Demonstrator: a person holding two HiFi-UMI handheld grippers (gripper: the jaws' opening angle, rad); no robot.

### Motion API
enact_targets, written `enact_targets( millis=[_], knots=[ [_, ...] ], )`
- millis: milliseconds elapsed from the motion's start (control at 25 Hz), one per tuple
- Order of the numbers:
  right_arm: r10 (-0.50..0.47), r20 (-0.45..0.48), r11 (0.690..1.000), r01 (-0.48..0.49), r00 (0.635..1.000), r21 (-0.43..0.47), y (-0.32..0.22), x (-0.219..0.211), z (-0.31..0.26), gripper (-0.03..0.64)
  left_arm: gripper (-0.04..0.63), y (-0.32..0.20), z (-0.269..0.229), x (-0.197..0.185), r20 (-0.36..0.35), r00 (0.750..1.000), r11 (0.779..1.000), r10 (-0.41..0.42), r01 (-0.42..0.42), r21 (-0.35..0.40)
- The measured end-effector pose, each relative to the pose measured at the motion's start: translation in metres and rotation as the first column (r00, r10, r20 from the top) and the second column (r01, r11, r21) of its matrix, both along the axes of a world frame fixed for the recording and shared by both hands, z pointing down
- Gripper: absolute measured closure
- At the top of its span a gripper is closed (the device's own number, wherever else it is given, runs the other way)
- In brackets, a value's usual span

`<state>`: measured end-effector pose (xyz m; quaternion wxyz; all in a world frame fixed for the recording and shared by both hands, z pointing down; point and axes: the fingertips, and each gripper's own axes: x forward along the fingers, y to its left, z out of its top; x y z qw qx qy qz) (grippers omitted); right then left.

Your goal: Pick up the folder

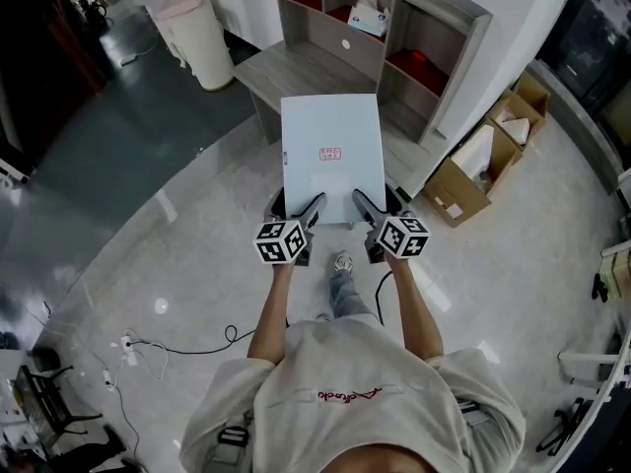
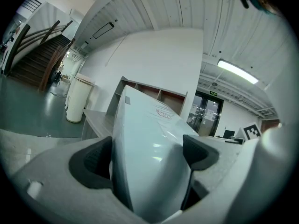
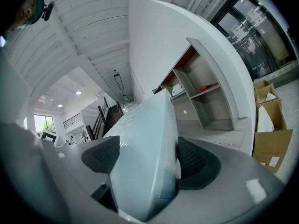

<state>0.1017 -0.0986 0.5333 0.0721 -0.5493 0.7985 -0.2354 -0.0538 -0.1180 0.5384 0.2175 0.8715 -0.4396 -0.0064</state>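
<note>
The folder (image 1: 331, 151), a pale blue-white sheet-like case with a small red label (image 1: 330, 153) near its middle, is held out in front of the person, roughly flat, with its long axis running straight away from the body toward the grey table (image 1: 296, 72). Its far end overlaps the table's near edge in the head view, and I judge it to be lifted clear rather than resting there, though the exact gap cannot be read. Both tools grip the near short edge. The left hand-held gripper (image 1: 312, 208) is clenched on the near left corner, the folder filling the space between its dark pads (image 2: 96, 162), and the right hand-held gripper (image 1: 365, 207) is clamped on the near right corner in the same way, pads (image 3: 198, 162) pressed against either face. Neither arm is nearer; they sit side by side, and the folder extends forward from both. Beyond the table stands a shelf unit (image 1: 434, 28) with open compartments, a white bin (image 1: 192, 28) lies to its left, and open cardboard boxes (image 1: 473, 175) sit on the floor (image 1: 177, 244) to the right. Nothing stands between the folder and the person.
</note>
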Motion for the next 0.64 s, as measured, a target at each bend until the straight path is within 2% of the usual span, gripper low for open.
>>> enact_targets(
  millis=[640],
  knots=[
    [-0.013,-0.003,1.000,0.013,1.000,0.017,0.022,-0.022,-0.009,0.221,0.115,0.024,-0.008,-0.022,-0.002,1.000,1.000,-0.014,0.014,0.009]
  ],
)
